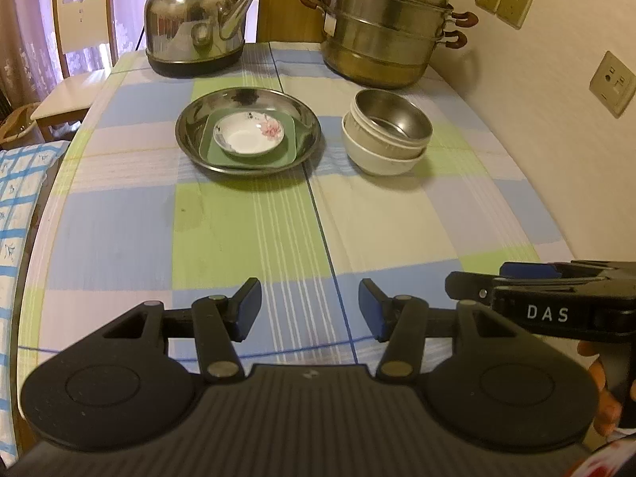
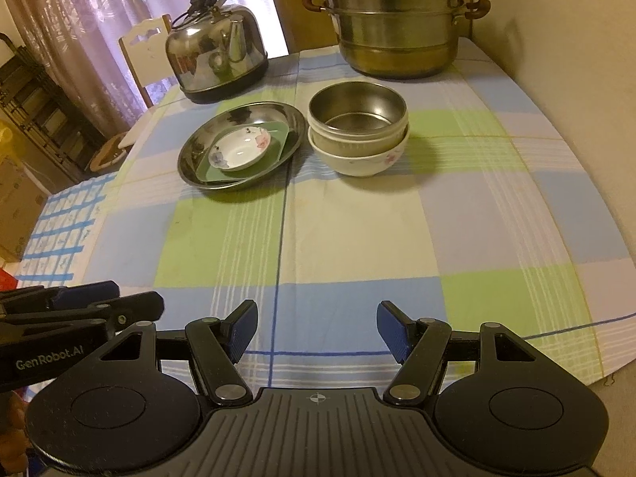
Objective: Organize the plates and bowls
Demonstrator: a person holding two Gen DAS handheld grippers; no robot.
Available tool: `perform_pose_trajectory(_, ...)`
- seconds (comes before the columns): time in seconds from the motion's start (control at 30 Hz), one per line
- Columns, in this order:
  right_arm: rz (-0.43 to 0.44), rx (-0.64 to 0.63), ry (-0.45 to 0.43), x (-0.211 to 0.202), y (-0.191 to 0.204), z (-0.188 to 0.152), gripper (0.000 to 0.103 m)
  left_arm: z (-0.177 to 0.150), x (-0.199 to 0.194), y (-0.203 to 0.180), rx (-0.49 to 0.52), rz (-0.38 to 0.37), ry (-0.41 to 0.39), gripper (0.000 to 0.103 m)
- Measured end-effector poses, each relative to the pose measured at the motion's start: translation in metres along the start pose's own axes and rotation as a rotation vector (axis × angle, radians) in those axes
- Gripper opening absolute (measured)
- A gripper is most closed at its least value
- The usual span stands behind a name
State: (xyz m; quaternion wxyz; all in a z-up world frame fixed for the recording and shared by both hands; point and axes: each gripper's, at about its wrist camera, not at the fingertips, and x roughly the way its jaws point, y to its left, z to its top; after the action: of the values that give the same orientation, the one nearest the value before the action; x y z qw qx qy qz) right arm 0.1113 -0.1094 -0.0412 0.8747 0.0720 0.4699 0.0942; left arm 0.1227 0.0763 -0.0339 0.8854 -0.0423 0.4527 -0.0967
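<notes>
A wide steel plate [image 1: 190,135] [image 2: 198,147] sits mid-table, holding a green square plate [image 1: 292,141] [image 2: 280,139] with a small white flowered dish [image 1: 248,135] [image 2: 240,149] on top. To its right a steel bowl [image 1: 391,119] [image 2: 357,111] is nested in a white bowl [image 1: 381,161] [image 2: 357,161]. My left gripper [image 1: 310,310] hovers open over the near table edge, nothing between its blue pads. My right gripper [image 2: 318,328] is also open and empty, beside the left one and well short of the dishes.
A steel kettle [image 1: 194,24] [image 2: 216,55] and a stacked steamer pot [image 1: 385,28] [image 2: 397,28] stand at the back of the checked tablecloth [image 1: 246,230]. A white chair [image 1: 79,39] is at the far left. The wall with sockets [image 1: 612,83] runs along the right.
</notes>
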Motion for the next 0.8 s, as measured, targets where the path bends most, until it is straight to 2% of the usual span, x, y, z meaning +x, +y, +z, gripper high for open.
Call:
perform_pose_trajectory(0.13, -0.014, -0.017, -0.035, 0.002, -0.009, 0.011, 0.066, 0.013, 0.010, -0.003, -0.002, -0.003, -0.011, 0.051)
perform_pose_trajectory(0.33, -0.021, -0.002, -0.081, 0.012, -0.034, 0.045, 0.066, 0.044, 0.035, -0.011, -0.007, -0.020, -0.002, 0.051)
perform_pose_trajectory(0.67, -0.010, 0.045, -0.072, 0.050, -0.091, 0.128, 0.066, 0.124, 0.102, -0.037, -0.030, -0.073, -0.017, 0.050)
perform_pose_trajectory(0.8, 0.011, 0.039, -0.053, 0.072, -0.103, 0.160, 0.066, 0.150, 0.132, -0.045, -0.032, -0.061, -0.005, 0.049)
